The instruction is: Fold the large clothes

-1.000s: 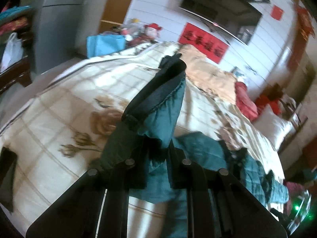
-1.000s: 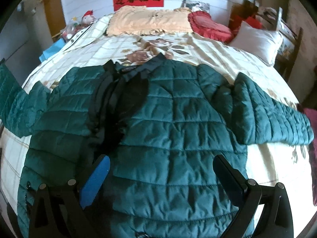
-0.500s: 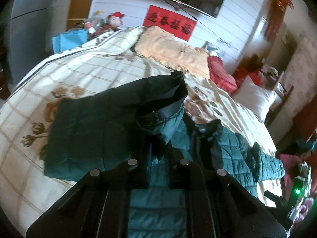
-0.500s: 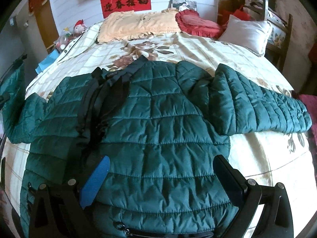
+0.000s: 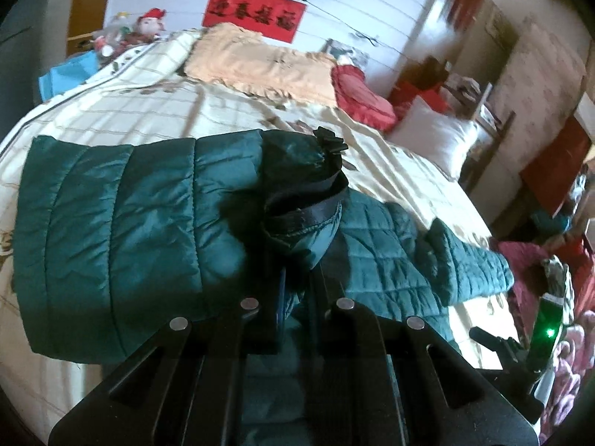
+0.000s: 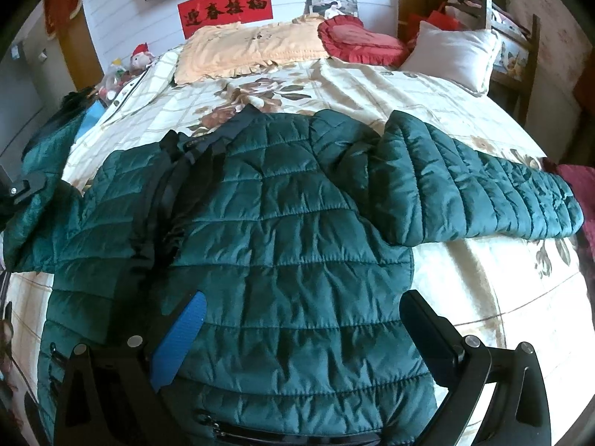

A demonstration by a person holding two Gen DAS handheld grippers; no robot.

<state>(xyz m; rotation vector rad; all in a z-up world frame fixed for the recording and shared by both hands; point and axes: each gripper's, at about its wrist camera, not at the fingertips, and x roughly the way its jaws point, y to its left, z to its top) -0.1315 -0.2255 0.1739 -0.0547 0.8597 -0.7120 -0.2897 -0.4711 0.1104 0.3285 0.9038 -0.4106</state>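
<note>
A dark green quilted jacket [image 6: 290,245] lies front up on the bed, its collar toward the pillows. Its right sleeve [image 6: 483,189] lies stretched out to the right. My left gripper [image 5: 299,278] is shut on the cuff of the left sleeve [image 5: 122,223] and holds it lifted above the jacket's left side; it shows at the left edge of the right wrist view [image 6: 18,189]. My right gripper [image 6: 301,334] is open and empty, hovering over the jacket's lower hem.
The bed [image 6: 465,286] has a cream floral cover. An orange pillow [image 6: 253,48], a red cushion [image 6: 360,41] and a white pillow [image 6: 453,52] lie at its head. A wooden chair [image 6: 517,55] stands at the right, toys and a blue bag [image 5: 70,74] at the far left.
My left gripper has carried the sleeve cuff up and inward, toward the jacket's body. My right gripper has stayed open over the hem, drawing back slightly.
</note>
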